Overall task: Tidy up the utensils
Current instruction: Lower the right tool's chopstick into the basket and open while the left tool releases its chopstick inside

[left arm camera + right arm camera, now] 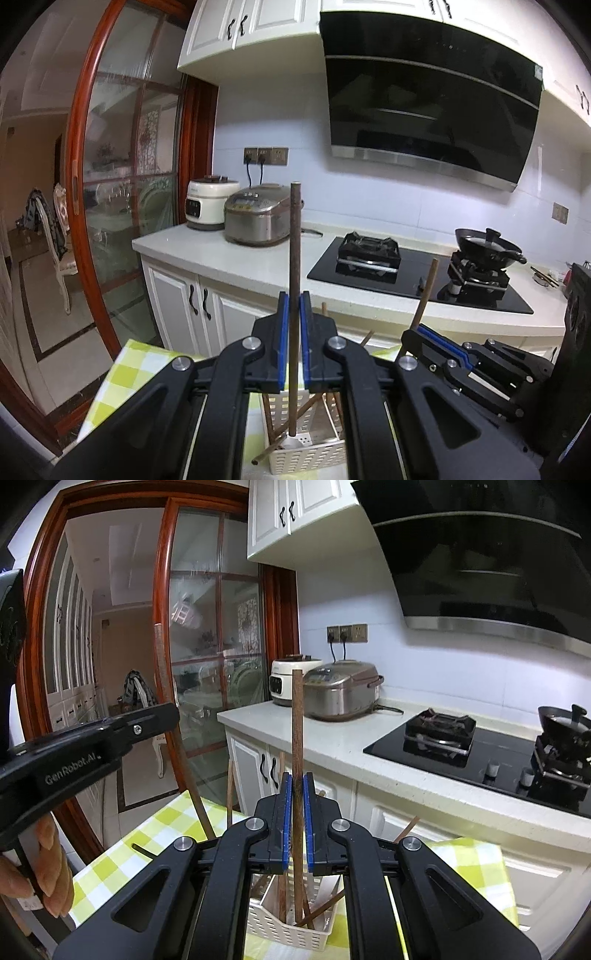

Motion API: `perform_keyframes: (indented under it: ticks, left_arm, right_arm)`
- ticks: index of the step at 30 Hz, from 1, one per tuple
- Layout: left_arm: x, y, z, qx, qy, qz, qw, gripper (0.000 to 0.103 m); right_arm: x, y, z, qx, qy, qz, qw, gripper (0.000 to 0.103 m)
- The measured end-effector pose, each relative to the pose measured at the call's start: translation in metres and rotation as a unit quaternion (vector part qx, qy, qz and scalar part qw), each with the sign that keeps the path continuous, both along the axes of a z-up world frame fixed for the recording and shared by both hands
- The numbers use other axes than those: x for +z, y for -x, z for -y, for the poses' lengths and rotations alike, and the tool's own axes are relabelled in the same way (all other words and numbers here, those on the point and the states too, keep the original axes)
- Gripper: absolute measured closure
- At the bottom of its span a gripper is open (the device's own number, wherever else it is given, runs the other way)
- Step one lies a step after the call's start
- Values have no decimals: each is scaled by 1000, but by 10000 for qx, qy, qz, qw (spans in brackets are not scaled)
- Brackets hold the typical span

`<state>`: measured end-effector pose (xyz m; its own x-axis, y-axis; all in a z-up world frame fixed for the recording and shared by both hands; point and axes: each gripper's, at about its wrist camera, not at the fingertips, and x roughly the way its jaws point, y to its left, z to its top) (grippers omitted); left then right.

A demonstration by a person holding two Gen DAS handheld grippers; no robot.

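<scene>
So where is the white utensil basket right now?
In both wrist views the white utensil basket sits low at centre on the green-checked cloth, below the shut grippers and before the white cabinets.

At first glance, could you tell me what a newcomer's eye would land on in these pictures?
Each pair of jaws is shut on an upright brown chopstick: the left gripper holds a dark chopstick, the right gripper a reddish chopstick. Below both, a white perforated basket of more chopsticks stands on a green-checked tablecloth. Behind, a black range hood hangs over the black hob.
</scene>
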<state>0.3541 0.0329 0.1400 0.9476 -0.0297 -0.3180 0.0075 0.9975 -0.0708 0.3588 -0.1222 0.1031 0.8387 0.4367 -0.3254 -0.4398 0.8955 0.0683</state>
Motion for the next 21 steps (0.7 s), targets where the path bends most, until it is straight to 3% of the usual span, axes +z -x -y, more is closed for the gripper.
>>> perform_keyframes:
  ticks: [13, 18, 21]
  left_arm:
    - [-48, -29, -5, -6, -35, -733, 9973, 96]
    - [-51, -27, -16, 85, 24, -725, 9973, 75]
    - [-43, -17, -22, 199, 71, -547, 9983, 55]
  right_arm:
    - [-37, -30, -16, 38, 191, -645, 9977, 96]
    - [-43, -38, -13, -40, 168, -774, 9969, 92]
    - [-40, -36, -8, -104, 144, -751, 9970, 89]
